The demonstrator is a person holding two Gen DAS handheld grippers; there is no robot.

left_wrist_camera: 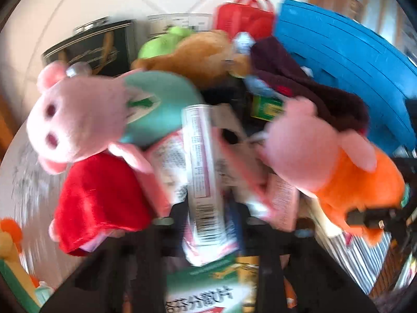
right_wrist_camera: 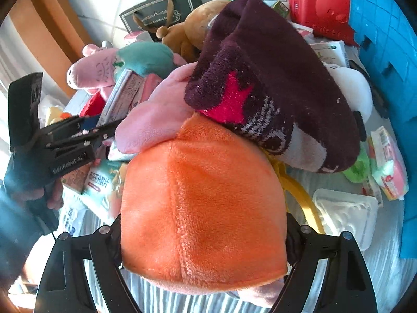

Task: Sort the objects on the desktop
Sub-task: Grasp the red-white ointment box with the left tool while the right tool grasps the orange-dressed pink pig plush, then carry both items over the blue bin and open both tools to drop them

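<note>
Orange plush (right_wrist_camera: 203, 208) clamped between right tongs (right_wrist_camera: 203, 245).

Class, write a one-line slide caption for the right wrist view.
Right gripper clamps an orange-dressed pig plush under a dark purple sock amid desktop clutter.

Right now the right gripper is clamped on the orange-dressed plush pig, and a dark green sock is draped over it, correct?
Not quite. The sock is dark purple with a red star, not green, as the right wrist view shows. The right gripper does hold the orange-dressed plush pig.
</note>
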